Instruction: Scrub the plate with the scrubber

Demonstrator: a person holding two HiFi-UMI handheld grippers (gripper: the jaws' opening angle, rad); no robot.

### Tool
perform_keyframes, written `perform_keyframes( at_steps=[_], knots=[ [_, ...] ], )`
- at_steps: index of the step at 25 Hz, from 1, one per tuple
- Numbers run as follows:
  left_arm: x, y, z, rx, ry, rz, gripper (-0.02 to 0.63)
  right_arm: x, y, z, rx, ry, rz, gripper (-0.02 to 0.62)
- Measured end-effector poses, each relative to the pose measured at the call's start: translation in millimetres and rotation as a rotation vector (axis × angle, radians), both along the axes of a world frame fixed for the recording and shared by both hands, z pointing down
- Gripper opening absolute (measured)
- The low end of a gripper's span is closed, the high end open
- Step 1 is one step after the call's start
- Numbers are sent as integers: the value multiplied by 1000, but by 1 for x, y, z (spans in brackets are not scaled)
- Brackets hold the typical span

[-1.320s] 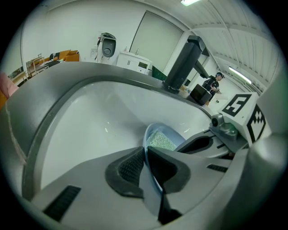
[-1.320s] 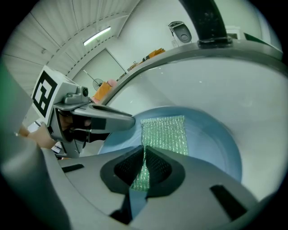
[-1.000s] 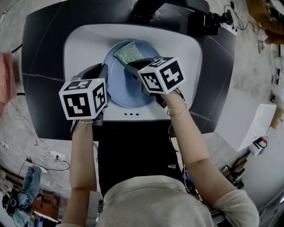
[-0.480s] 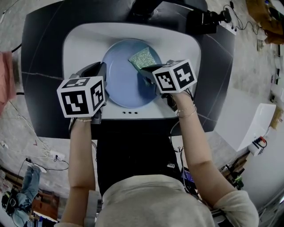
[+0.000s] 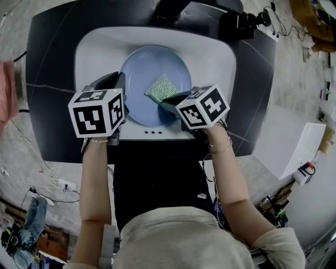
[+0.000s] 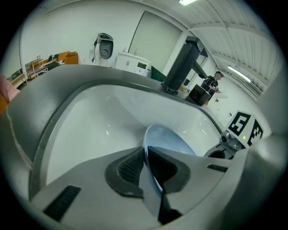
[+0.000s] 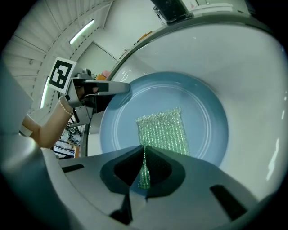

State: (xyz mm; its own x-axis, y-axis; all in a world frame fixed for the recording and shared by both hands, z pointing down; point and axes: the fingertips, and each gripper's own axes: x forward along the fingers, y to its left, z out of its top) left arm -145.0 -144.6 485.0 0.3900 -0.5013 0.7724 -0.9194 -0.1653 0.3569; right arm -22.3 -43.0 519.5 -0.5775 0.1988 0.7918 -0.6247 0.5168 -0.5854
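Widest of all is the dark grey countertop [image 5: 47,79], and sunk into it is the white rounded sink basin [image 5: 100,47], with the dark faucet column [image 5: 173,8] standing at its far edge. In the left gripper view that faucet [image 6: 182,63] stands tall over the white bowl.

Down in the basin sits the pale blue round plate [image 5: 152,63], filling most of the middle.

Over to the left gripper [image 5: 122,84]: it is at the plate's left rim, and its own view shows the jaws [image 6: 146,155] closed tight on the thin blue edge of the plate [image 6: 173,141], one ribbed pad on each face. Its cube, facing the head view, bears bold black-and-white square marker patterns.

Now the right gripper [image 5: 165,100]: it comes in over the near right part of the plate and carries a cube with similar black-and-white blocks. In the right gripper view the jaws [image 7: 144,157] are pinched together on the near end of the green glittery mesh scrubber [image 7: 164,132], which spreads flat on the face of the plate [image 7: 207,117], reaching from the jaws toward its centre. From the head view the scrubber [image 5: 160,88] lies just right of the plate's middle, touching the blue surface.

A thin bead bracelet [image 5: 218,144] circles the right wrist.
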Motion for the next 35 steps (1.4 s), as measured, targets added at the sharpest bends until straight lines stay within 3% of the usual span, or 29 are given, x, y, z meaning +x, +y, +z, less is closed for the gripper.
perform_keyframes(
  at_steps=[14, 23, 35],
  knots=[
    [3, 0, -2, 21, -43, 18, 40, -54, 9, -19, 34, -97, -102, 31],
    [2, 0, -2, 16, -39, 16, 40, -63, -19, -18, 56, -142, -11, 31],
    [3, 0, -4, 16, -35, 16, 40, -50, -63, -7, 112, -112, 94, 31]
  ],
)
